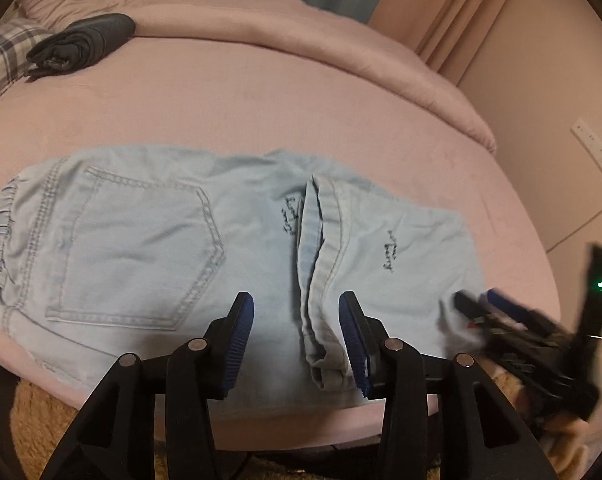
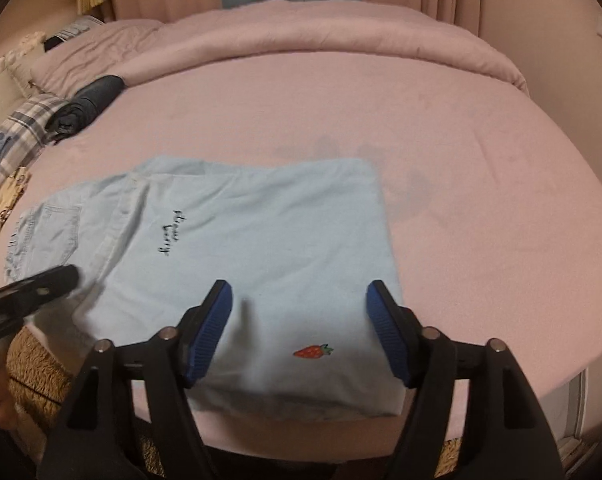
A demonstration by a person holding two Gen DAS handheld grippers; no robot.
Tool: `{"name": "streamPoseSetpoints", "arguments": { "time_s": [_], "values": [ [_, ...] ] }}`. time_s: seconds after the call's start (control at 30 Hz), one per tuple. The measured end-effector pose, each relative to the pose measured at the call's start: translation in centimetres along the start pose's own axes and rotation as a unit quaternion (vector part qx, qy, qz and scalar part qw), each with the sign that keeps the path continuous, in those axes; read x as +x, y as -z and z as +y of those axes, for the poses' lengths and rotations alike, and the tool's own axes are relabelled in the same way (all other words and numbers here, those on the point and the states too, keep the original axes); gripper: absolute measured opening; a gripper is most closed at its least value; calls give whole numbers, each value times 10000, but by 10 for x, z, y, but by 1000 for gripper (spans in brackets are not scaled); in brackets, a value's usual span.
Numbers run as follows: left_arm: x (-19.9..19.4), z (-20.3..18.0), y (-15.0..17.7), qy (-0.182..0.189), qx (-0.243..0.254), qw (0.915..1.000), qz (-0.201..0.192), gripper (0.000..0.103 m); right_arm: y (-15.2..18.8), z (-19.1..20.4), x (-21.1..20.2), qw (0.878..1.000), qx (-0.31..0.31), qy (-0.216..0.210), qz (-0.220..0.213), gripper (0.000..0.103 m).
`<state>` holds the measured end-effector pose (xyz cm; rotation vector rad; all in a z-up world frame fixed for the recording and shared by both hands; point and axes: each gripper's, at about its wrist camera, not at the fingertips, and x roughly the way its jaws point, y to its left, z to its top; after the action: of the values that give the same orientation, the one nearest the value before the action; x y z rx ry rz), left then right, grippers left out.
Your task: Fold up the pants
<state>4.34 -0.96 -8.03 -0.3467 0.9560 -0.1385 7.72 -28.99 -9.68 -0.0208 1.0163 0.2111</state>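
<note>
The light-blue denim pants [image 1: 205,232], half-folded, lie crosswise just beyond both grippers' open, empty fingers [image 1: 239,332]; folded-over hem nearest the left gripper [image 1: 297,332].

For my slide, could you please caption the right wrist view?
Open right gripper poised over folded light-blue pants with a strawberry motif on a pink bed.

Pink bed [image 2: 461,168] beyond & right of the folded pants [image 2: 261,232] is lying bare, wide room to pass. Far left edge is getting crowded: dark rolled garment [image 1: 81,44], plaid cloth [image 2: 29,124]. Duvet ridge [image 2: 341,36] is blocking the far side.
</note>
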Motion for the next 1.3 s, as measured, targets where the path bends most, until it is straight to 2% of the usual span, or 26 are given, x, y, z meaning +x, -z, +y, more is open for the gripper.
{"name": "streamPoseSetpoints", "arguments": {
  "time_s": [0.03,0.07,0.13,0.23,0.37,0.5,0.63,0.7,0.87,0.93,0.97,1.0,1.2,1.3],
  "values": [
    [-2,2,1,43,-42,10000,-33,43,3,0,12,9998,30,2,205,72],
    [-4,6,1,75,-75,9999,-49,43,7,2,20,9997,-33,52,220,73],
    [-3,13,0,63,-137,9999,-41,43,11,11,20,9993,-295,245,27,76],
    [0,21,1,-84,-222,9997,1,43,5,10,20,9994,-146,258,166,76],
    [2,29,-2,130,-336,9994,11,43,-4,14,12,9992,-38,374,158,76],
    [-3,30,-2,66,-285,9995,-104,44,-12,34,5,9995,-228,187,-147,77],
    [0,32,-1,130,-293,9995,-80,44,-14,40,36,9988,-327,256,243,79],
    [-1,34,0,183,-318,9993,-74,44,-12,38,39,9989,-367,276,113,85],
    [-5,40,-3,222,-411,9989,-96,44,-13,33,40,9991,-342,203,143,86],
    [-11,43,-6,154,-432,9988,-186,46,-12,34,39,9991,-349,211,114,86],
    [-15,45,-7,125,-459,9986,-240,54,-11,35,39,9991,-341,204,114,86],
    [-20,48,-7,108,-514,9981,-328,57,-11,35,39,9992,-334,193,120,86],
    [-49,71,-11,-83,-889,9931,-764,58,-8,31,41,9991,-365,189,92,87],
    [-59,88,-11,-248,-1157,9880,-992,66,-8,32,41,9991,-370,195,77,87]
  ]
}}
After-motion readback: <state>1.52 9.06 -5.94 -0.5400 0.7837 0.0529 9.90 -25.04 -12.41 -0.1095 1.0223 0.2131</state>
